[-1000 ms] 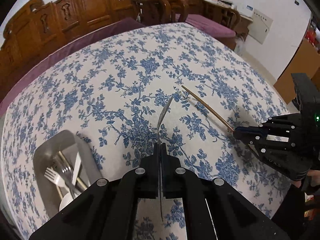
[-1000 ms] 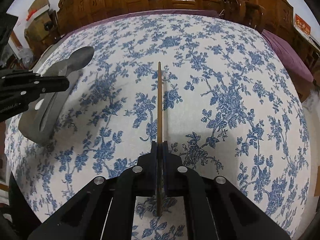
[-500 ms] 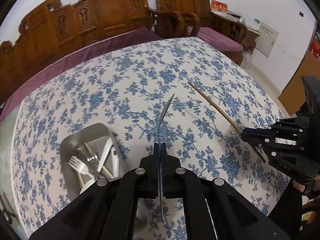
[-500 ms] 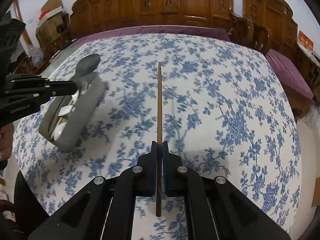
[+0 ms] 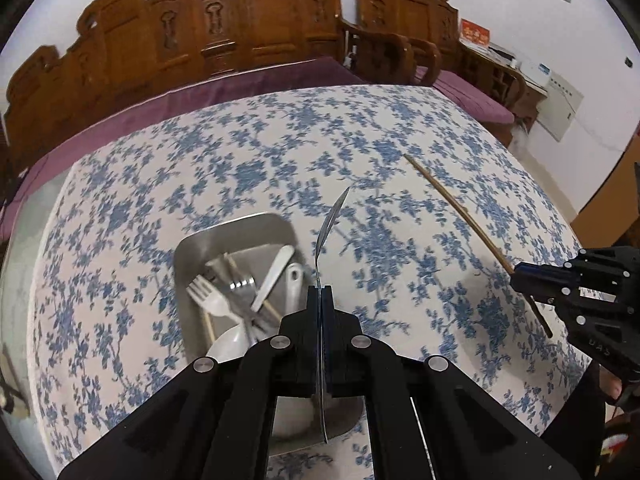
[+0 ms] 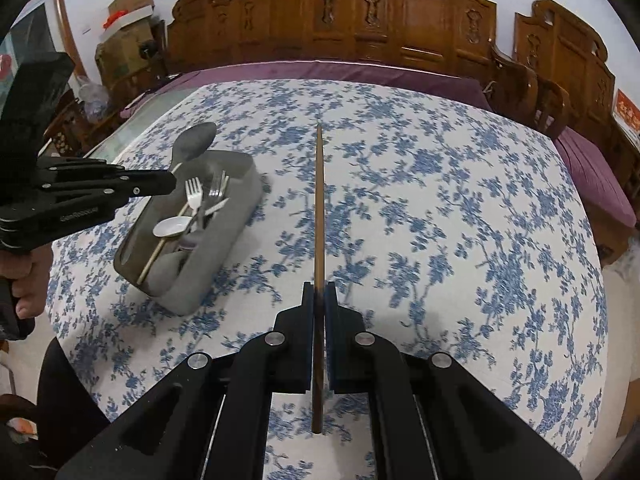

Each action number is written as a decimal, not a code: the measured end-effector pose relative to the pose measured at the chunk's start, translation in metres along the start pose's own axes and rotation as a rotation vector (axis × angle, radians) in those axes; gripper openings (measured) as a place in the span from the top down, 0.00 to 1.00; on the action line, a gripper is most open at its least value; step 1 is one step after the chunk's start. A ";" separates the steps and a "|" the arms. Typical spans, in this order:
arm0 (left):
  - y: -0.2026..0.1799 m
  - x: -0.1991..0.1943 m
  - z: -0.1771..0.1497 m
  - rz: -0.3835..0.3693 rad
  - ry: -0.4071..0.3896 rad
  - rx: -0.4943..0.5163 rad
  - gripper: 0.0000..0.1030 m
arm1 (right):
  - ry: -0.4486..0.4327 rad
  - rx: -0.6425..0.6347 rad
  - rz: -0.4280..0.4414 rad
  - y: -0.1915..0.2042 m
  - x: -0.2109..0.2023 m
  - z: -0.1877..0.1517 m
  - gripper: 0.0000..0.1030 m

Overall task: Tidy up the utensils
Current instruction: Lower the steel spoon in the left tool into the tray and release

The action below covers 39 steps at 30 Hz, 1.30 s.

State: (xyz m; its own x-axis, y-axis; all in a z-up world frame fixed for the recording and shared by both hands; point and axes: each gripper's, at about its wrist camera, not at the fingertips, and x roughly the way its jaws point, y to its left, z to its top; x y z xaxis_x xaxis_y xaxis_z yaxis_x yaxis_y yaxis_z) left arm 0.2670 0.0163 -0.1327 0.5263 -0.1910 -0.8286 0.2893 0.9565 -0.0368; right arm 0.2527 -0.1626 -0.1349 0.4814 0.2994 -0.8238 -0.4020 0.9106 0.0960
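While the black left gripper (image 5: 320,292) clamps a grey metal spoon (image 6: 192,144) by its handle above the rectangular grey metal tray (image 5: 240,228) of forks and spoons, the black right gripper (image 6: 319,292) pinches a thin brown wooden chopstick (image 6: 319,200) over the blue-flowered white tablecloth (image 6: 440,220).

the spoon (image 5: 331,220) is shiny polished metal, and the tray (image 5: 240,232) is a duller brushed steel. the chopstick (image 6: 319,208) looks like smooth brown wood. the fork (image 6: 194,194) in the tray is white plastic (kinda glossy). both claws are matt black plastic with bright metal screws. the tabletop (image 6: 440,200) has a soft printed cloth.
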 end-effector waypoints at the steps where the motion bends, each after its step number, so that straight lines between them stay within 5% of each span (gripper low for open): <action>1: 0.005 0.001 -0.002 0.002 0.002 -0.009 0.99 | 0.001 -0.006 0.003 0.005 0.001 0.002 0.94; 25: 0.063 0.051 -0.029 0.029 0.083 -0.139 0.99 | 0.028 -0.082 0.049 0.053 0.018 0.016 0.94; 29: 0.066 0.050 -0.031 0.028 0.084 -0.144 0.85 | 0.029 -0.092 0.057 0.060 0.019 0.018 0.94; 39: 0.077 0.009 -0.047 0.040 0.022 -0.145 0.70 | 0.022 -0.108 0.091 0.090 0.030 0.029 0.94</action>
State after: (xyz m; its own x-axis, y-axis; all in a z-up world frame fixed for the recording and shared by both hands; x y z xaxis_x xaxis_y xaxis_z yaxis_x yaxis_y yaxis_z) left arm 0.2567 0.0983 -0.1690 0.5172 -0.1489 -0.8428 0.1494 0.9853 -0.0824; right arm 0.2530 -0.0633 -0.1349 0.4221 0.3716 -0.8269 -0.5255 0.8435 0.1109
